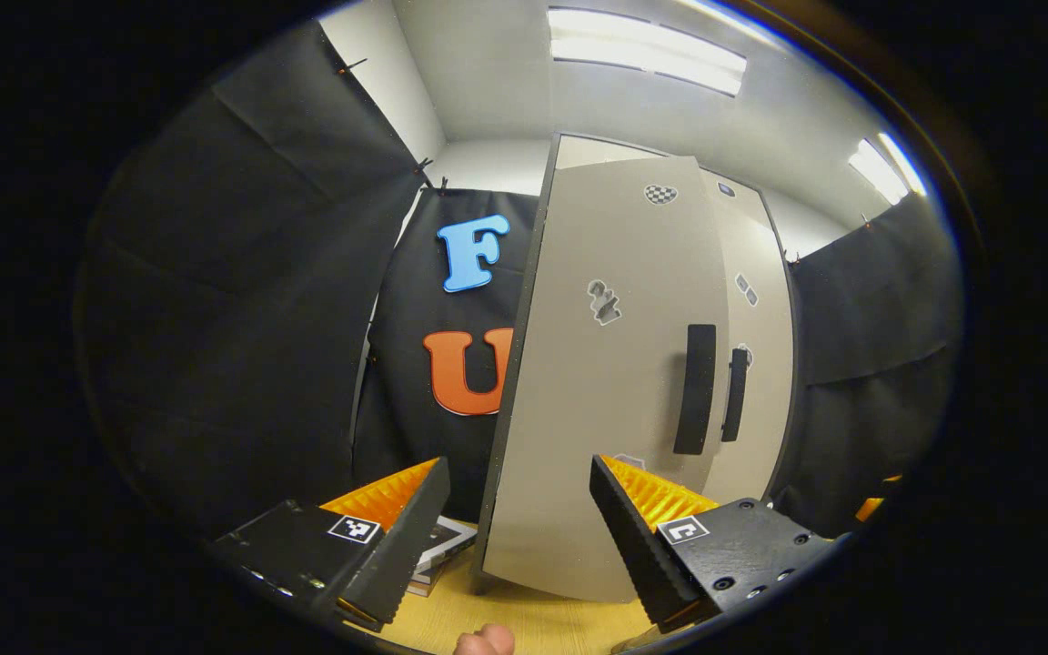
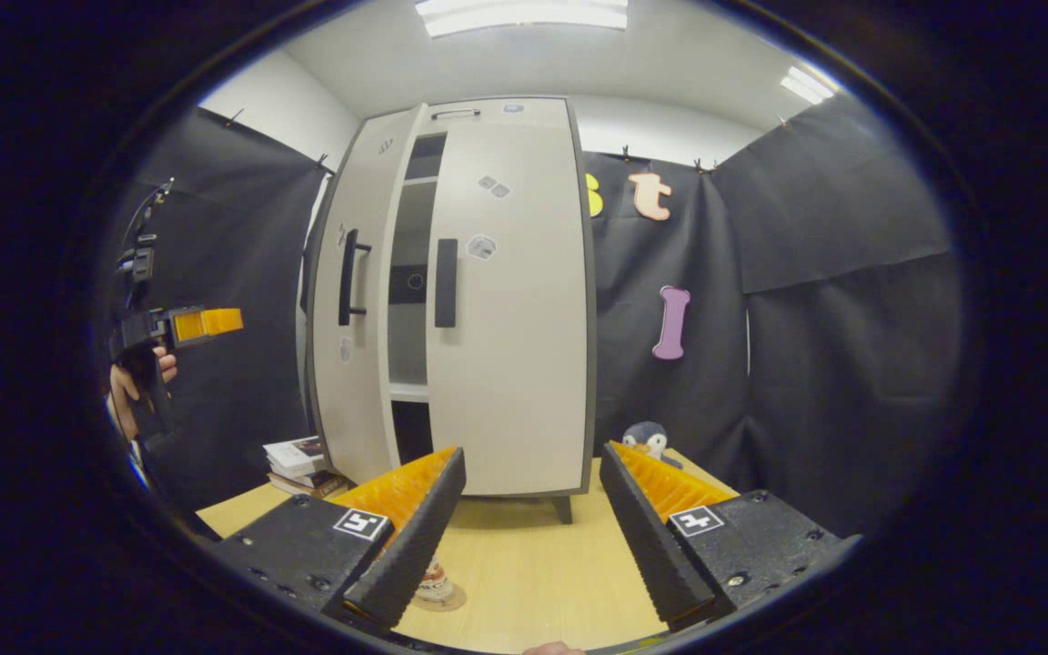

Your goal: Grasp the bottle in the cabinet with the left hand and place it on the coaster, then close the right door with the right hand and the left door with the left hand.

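Observation:
The pale cabinet (image 2: 497, 109) stands on the wooden table. Its right door (image 2: 515, 364) lies flush, while its left door (image 2: 356, 382) hangs ajar and a gap shows dim shelves (image 2: 410, 273). In the left gripper view the left door (image 1: 606, 409) is close ahead with its dark handle (image 1: 695, 389). My left gripper (image 1: 519, 537) is open, a little short of that door's lower edge; a hand holds the left gripper (image 2: 206, 321) left of the cabinet. My right gripper (image 2: 533, 537) is open, back from the cabinet. The bottle (image 2: 436, 582) stands on the coaster (image 2: 447, 602), partly hidden behind my finger.
A stack of books (image 2: 301, 459) lies at the cabinet's left foot; the books (image 1: 440, 544) also show behind my finger. A small penguin plush (image 2: 647, 439) sits right of the cabinet. Bare wooden tabletop (image 2: 533, 564) stretches in front of the doors.

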